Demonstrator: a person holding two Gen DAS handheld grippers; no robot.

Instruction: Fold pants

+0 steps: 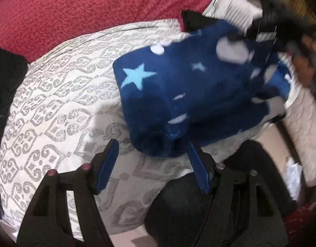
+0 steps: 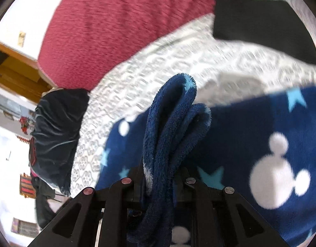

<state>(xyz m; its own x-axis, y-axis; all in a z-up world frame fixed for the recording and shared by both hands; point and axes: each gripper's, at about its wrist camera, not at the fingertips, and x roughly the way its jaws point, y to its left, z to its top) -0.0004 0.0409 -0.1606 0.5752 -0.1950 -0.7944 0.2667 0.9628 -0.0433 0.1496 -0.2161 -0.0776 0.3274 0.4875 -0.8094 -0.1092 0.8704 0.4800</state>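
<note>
Pants: dark blue fleece with light blue stars and white mouse-head shapes, bunched on the bed, over the white bedspread with a grey pattern. Right gripper has its fingers nearly together, pinching a folded bundle of the pants fabric that sticks up between them; rest of the garment spreads to its right. In the left wrist view that gripper is a blurred dark shape at the far end of the pants. Left gripper has its fingers wide, nothing between the blue pads; near edge of the pants sits just beyond the tips. Red blanket behind. Black cloth lies on the bedspread past the pants.
</note>
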